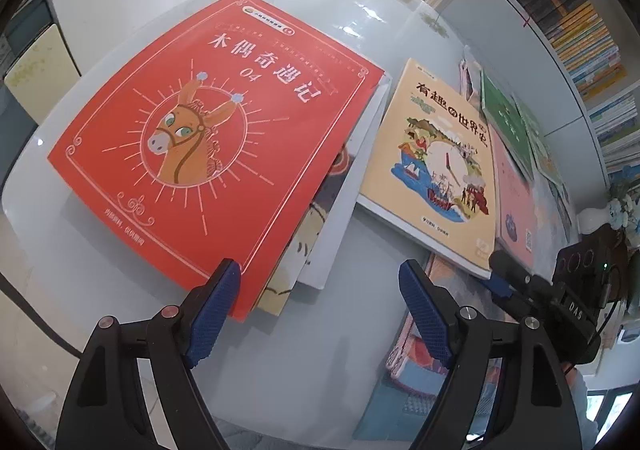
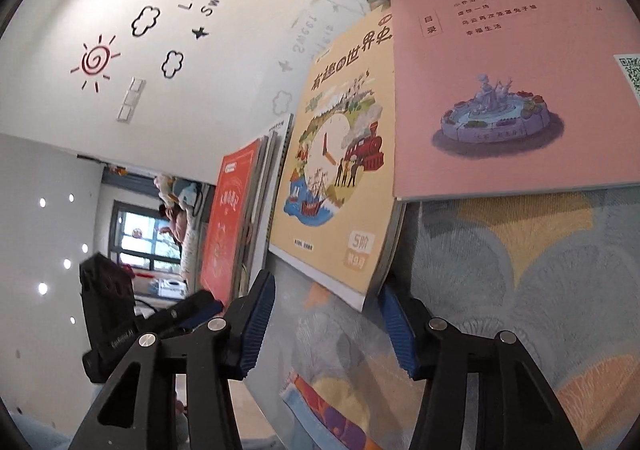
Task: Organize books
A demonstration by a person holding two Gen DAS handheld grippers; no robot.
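A red book with a donkey on its cover (image 1: pixel 216 137) tops a small stack at the left of the white table (image 1: pixel 100 282). To its right lies a yellow book with a clock picture (image 1: pixel 440 169), overlapped by a pink book (image 1: pixel 514 201). My left gripper (image 1: pixel 320 290) hangs open over the table by the red book's near corner, holding nothing. My right gripper (image 2: pixel 328 326) is rolled on its side. The yellow book's (image 2: pixel 336 177) near corner sits between its jaws, with a gap to the left pad (image 2: pixel 256 322), so it is open. The right gripper (image 1: pixel 504 278) also shows at that corner.
Green books (image 1: pixel 504 117) lie beyond the pink book (image 2: pixel 508 97). A pale blue patterned book (image 2: pixel 520 290) lies under the yellow and pink ones. A full bookshelf (image 1: pixel 580 29) stands at the right. The left gripper's body (image 2: pixel 108 310) shows at the left of the right wrist view.
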